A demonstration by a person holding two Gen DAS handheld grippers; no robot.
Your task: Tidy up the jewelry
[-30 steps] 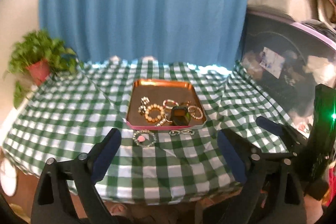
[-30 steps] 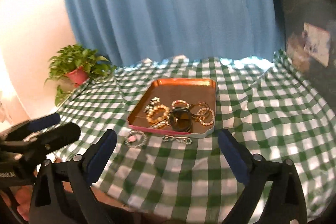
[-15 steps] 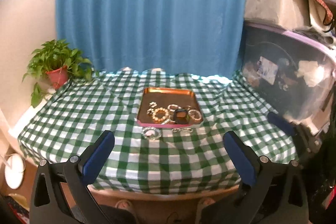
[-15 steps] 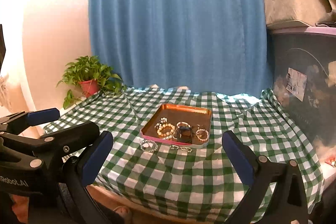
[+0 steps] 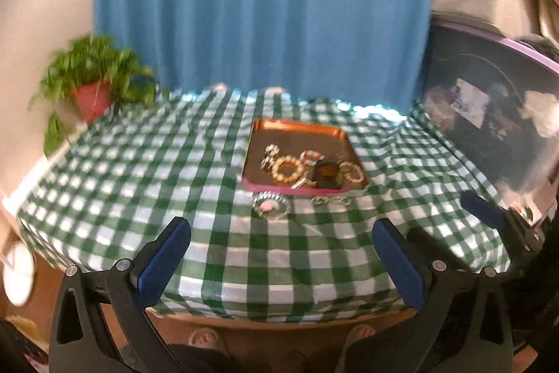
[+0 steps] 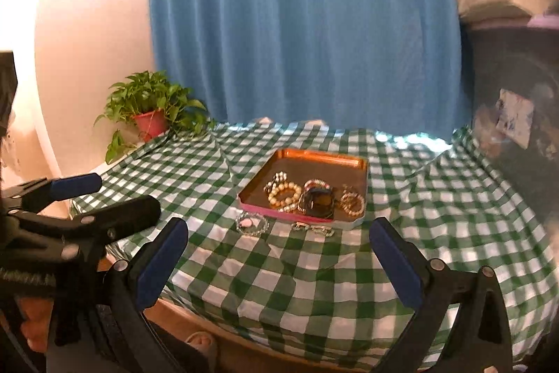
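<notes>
Both the left gripper (image 5: 281, 256) and right gripper (image 6: 278, 254) gape wide, empty. They have closed in on the tray (image 6: 316, 156); two pieces lie outside it.

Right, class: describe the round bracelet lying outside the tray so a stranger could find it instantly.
Find the checked tablecloth, then the copper tray of jewellery. Just in front of the tray's near left corner lies the silvery bracelet; unlike the flat clasp-like piece beside it, it has a pink centre.
</notes>
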